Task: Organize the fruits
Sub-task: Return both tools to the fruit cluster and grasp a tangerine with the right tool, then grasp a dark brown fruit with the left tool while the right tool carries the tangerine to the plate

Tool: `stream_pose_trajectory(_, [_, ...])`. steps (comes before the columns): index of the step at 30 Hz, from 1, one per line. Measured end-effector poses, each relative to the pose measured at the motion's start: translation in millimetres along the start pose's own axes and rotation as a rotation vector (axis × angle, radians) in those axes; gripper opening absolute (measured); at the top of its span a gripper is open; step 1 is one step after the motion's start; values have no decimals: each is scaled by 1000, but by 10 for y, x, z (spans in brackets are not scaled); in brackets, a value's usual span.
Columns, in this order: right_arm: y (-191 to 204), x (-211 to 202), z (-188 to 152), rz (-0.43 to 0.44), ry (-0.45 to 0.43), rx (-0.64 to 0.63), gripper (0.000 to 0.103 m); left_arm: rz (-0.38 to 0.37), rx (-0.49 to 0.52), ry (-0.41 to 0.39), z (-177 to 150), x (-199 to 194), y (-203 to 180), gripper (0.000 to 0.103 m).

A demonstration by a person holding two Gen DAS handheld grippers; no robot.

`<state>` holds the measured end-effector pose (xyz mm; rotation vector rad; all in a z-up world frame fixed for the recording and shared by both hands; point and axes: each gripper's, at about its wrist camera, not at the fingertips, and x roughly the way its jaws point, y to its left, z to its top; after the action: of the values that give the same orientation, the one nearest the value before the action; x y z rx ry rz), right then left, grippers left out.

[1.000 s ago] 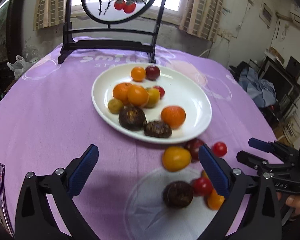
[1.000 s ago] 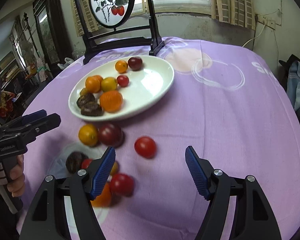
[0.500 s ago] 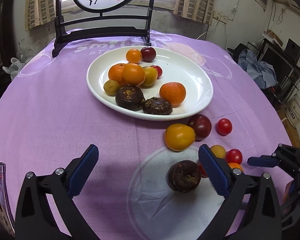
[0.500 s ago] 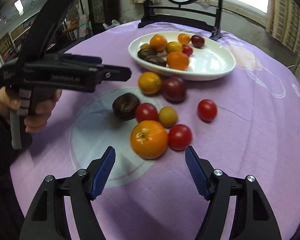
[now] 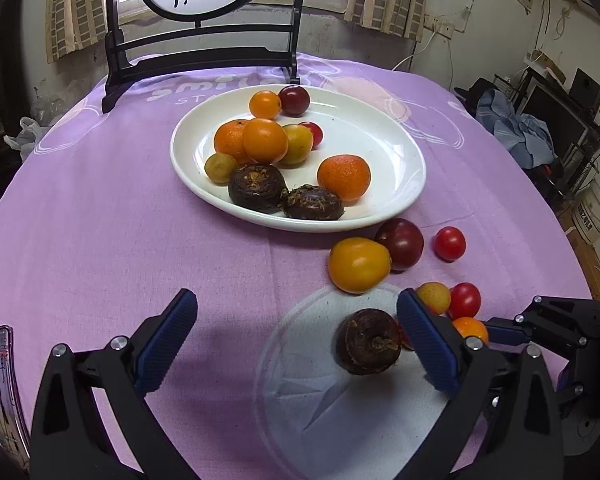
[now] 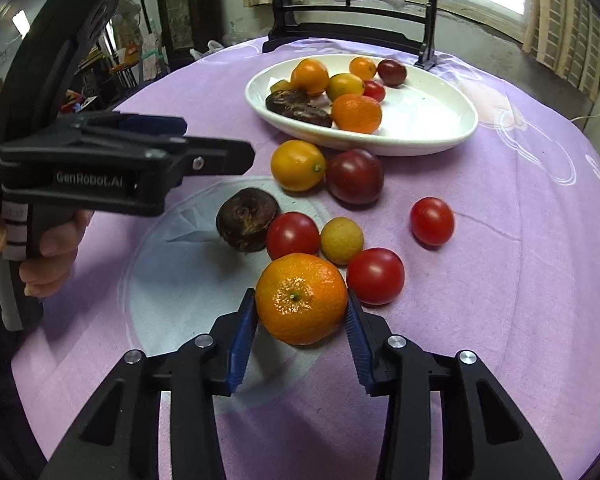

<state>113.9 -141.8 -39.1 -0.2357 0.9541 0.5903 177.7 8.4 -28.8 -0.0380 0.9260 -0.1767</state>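
Step in hand: pick of the mandarin [image 6: 301, 298] off the purple tablecloth [image 6: 500, 280], for transfer to the white plate [image 6: 440, 136].

Right gripper [image 6: 302, 326]: jaws have just been closing, and now both blue pads sit against the mandarin's sides, so it reads as gripped. The fruit is the loose one farthest from the plate, on the edge of the pale circle printed on the cloth.

Left gripper [image 5: 296, 344]: jaws wide open, nothing held. A dark water chestnut [image 5: 368, 342] lies between them, nearer the right-hand pad, untouched.

Notes for doing this well:
- Grip looks centred on the widest part; hold firm but do not crush the peel.
- A cherry tomato [image 6: 375, 276] lies just beside the mandarin, on its plate side. Lift straight up first so it is not knocked rolling.
- Set down in the plate's bare part, away from the fruit already piled there.
- Keep the left gripper clear of the right one's path to the plate.
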Motion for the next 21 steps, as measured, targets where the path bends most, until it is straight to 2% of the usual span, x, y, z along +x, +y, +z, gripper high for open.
stream_pose_trajectory(3, [-135, -154, 20, 40, -46, 47, 43, -3, 11, 3, -8, -4, -15, 98])
stream_pose_trajectory(6, [-348, -267, 45, 39, -94, 117, 43, -4, 39, 18, -41, 2, -65, 98])
stream_pose_trajectory(8, [-521, -320, 17, 27, -116, 188, 44, -5, 69, 34, -59, 19, -120, 98])
stream_pose_trajectory(12, [-739, -271, -21, -25, -100, 280, 44, -34, 129, 69, -160, 47, -246, 98])
stream_pose_trajectory(19, [-743, -217, 10, -26, -103, 261, 44, 5, 195, 83, -295, 116, -361, 98])
stream_pose_trajectory(20, [-736, -218, 11, -28, -101, 259, 44, 16, 201, 77, -303, 124, -368, 97])
stream_pose_trajectory(21, [-726, -218, 9, -31, -99, 255, 44, 23, 207, 74, -307, 134, -372, 92])
